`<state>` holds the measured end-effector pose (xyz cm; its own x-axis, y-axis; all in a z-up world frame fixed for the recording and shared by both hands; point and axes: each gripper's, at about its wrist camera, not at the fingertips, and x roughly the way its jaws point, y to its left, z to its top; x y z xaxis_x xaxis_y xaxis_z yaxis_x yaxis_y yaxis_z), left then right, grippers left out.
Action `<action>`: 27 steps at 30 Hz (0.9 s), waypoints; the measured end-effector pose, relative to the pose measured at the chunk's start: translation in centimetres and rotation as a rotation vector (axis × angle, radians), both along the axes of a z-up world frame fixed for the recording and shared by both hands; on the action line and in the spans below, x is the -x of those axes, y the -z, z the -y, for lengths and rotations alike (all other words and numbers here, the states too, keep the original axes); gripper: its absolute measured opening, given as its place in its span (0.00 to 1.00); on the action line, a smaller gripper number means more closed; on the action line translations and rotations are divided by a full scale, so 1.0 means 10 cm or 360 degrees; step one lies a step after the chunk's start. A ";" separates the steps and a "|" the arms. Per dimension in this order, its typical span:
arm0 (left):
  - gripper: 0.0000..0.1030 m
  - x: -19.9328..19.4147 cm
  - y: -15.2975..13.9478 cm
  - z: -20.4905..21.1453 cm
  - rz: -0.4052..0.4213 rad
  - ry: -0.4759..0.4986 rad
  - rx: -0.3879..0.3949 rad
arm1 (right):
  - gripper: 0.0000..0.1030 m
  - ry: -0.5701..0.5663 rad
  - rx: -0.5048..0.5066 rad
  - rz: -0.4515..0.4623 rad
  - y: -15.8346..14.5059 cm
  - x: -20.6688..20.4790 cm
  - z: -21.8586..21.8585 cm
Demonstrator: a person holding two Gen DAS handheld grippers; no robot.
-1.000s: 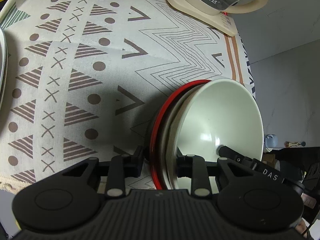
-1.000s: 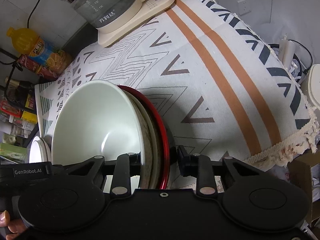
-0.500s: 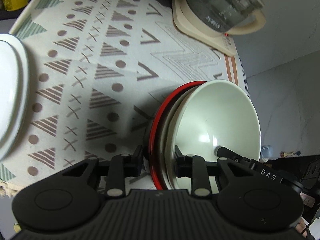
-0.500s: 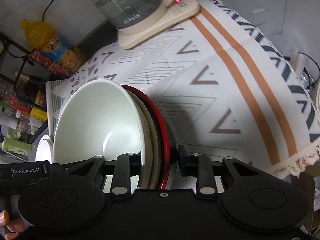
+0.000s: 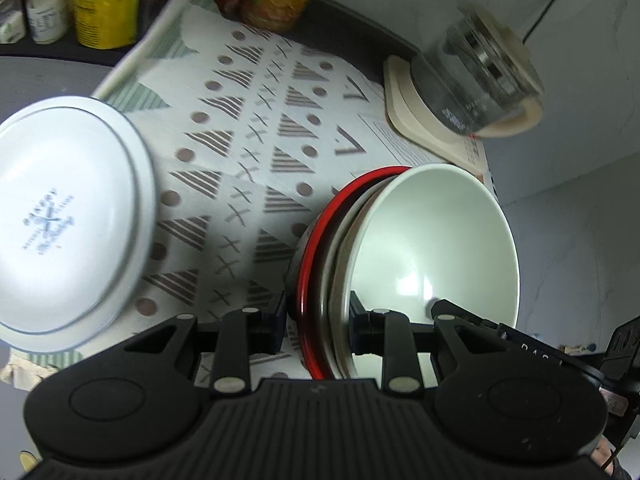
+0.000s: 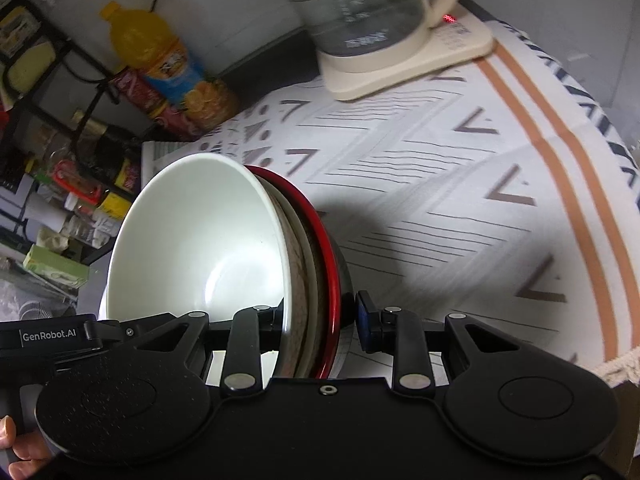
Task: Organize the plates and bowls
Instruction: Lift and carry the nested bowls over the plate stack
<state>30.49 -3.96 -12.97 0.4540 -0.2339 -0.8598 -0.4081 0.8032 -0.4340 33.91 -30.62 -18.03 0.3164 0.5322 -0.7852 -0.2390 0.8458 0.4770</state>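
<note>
Bowls nested in a stack [image 5: 404,256], lower centre, hang clamped between my left tongs [image 5: 318,326] and right tongs [image 6: 320,320]; white plate [image 5: 64,236] at left awaits, unstacked.

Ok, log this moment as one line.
left gripper: shut on stack rim | right gripper: shut on opposite rim | load: nested white, speckled, red-rimmed bowls | above patterned tablecloth

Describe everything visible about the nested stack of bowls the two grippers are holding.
The nested stack of bowls has a glossy pale white bowl innermost, a speckled beige bowl around it, and a red-rimmed dark bowl outermost. Held above the patterned tablecloth, it tilts so that its mouth faces each camera. The left gripper and right gripper each clamp the stacked rims on opposite sides.
</note>
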 end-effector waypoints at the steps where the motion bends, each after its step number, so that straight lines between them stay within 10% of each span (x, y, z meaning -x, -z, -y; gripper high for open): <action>1: 0.27 0.03 -0.02 -0.04 0.0008 -0.0017 0.0001 | 0.28 -0.0012 -0.0004 0.0011 -0.02 0.00 -0.04; 27: 0.27 0.82 -0.26 -1.14 0.0111 -0.0424 0.0002 | 0.28 -0.0402 -0.0024 0.0148 -0.42 0.11 -1.36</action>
